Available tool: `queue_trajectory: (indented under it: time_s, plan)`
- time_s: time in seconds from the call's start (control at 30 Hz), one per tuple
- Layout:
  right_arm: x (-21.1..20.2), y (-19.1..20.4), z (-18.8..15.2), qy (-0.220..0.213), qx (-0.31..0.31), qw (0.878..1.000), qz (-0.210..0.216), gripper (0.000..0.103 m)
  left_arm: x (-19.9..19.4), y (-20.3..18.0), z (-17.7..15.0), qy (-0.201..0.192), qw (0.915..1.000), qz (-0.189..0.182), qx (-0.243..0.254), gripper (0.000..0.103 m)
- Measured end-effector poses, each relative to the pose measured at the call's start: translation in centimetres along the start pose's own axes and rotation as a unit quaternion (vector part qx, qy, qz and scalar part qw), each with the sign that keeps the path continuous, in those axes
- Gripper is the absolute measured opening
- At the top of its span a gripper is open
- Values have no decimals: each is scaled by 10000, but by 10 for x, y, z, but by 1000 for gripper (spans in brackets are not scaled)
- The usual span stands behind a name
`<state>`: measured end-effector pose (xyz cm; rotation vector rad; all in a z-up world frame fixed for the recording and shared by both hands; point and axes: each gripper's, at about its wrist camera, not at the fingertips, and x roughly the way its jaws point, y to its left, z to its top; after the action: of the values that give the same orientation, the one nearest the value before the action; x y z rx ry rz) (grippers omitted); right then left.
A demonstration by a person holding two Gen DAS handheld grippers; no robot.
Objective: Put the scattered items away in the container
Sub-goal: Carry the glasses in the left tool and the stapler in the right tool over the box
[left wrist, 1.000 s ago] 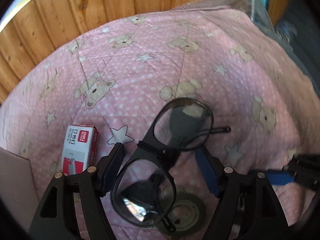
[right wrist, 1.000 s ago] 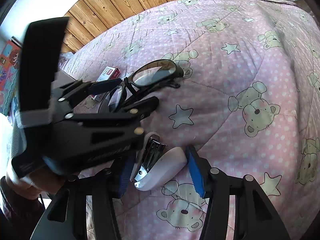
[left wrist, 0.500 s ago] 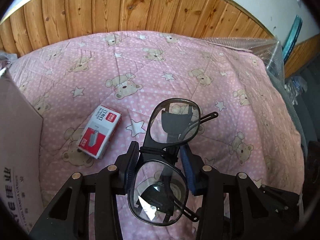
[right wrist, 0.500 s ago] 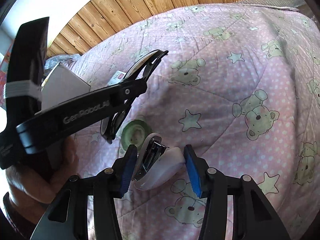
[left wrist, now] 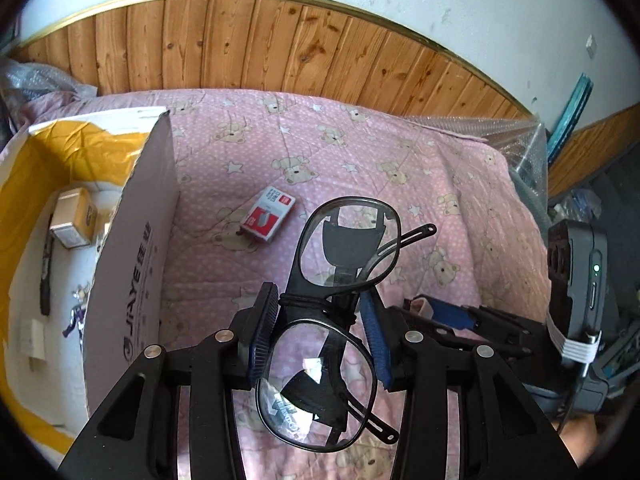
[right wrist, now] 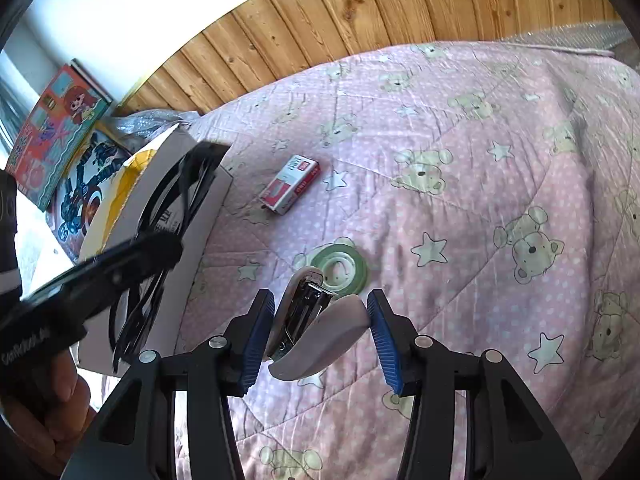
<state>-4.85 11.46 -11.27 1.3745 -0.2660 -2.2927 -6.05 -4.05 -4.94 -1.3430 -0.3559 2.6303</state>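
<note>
Pink quilt (left wrist: 360, 168) printed with bears and stars covers the bed, backed by wooden wall panelling (left wrist: 280, 48) under a white wall. At far left stands the container, a white cardboard box (left wrist: 132, 248) with a yellow lining; the left wrist view shows a small boxed item (left wrist: 74, 216) and a dark pen-like object (left wrist: 45, 272) already lying inside it, so part of the tidying appears done. Just right of the box wall, loose on the quilt, lies a red and white staple box (left wrist: 269, 213). Further right, the left gripper (left wrist: 320, 334) is clamped on a pair of black-framed glasses (left wrist: 340, 280) at the bridge, one lens above the pads and one below, lifted clear of the quilt; in the right wrist view the glasses hang close to the box wall, not yet over the opening. A green tape roll (right wrist: 339, 266) rests on the quilt near the middle of the right wrist view. Directly below it, the right gripper (right wrist: 320, 336) holds a white stapler (right wrist: 320, 332) between its blue pads (right wrist: 260, 336), the stapler tilted and raised off the quilt. As judged from these views, two items are in transit to the box, while the staple box and tape roll remain to be collected.
</note>
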Motion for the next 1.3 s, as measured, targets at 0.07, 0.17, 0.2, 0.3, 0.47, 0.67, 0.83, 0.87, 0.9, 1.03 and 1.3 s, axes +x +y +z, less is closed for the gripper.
queue_trajectory:
  time_s: [0.07, 0.17, 0.2, 0.3, 0.47, 0.67, 0.83, 0.87, 0.9, 1.03, 1.3]
  plan:
    - [5, 5, 0, -35, -129, 9999, -7, 50, -5, 1, -7, -37, 10000, -64, -61, 44]
    - [3, 17, -2, -78, -331, 9994, -10, 50, -13, -5, -12, -153, 9997, -194, -44, 44]
    - [1, 21, -3, -95, -393, 9992, -7, 50, -16, -8, -12, -185, 9995, -237, -21, 44]
    - [-2, 33, -4, -166, -562, 9983, 9, 50, -25, -15, -12, -291, 9991, -298, 102, 44]
    - [-13, 50, -4, -322, -830, 9960, 25, 50, -40, -3, -8, -455, 9981, -409, -113, 44]
    - [-29, 66, -5, -525, -1107, 9925, 36, 50, -57, 28, -4, -601, 9957, -445, -556, 44]
    - [-38, 74, -4, -631, -1200, 9907, 76, 50, -72, 39, -7, -724, 9946, -424, -618, 44]
    - [-40, 75, -4, -649, -1216, 9904, 89, 50, -75, 40, -8, -744, 9944, -423, -627, 44]
    - [-41, 76, -4, -666, -1234, 9901, 100, 50, -77, 41, -8, -760, 9942, -426, -632, 44]
    - [-48, 85, -5, -735, -1341, 9881, 146, 50, -84, 44, -10, -818, 9937, -440, -628, 44]
    - [-62, 106, -11, -943, -1705, 9808, 110, 50, -93, 40, -12, -893, 9932, -453, -599, 44]
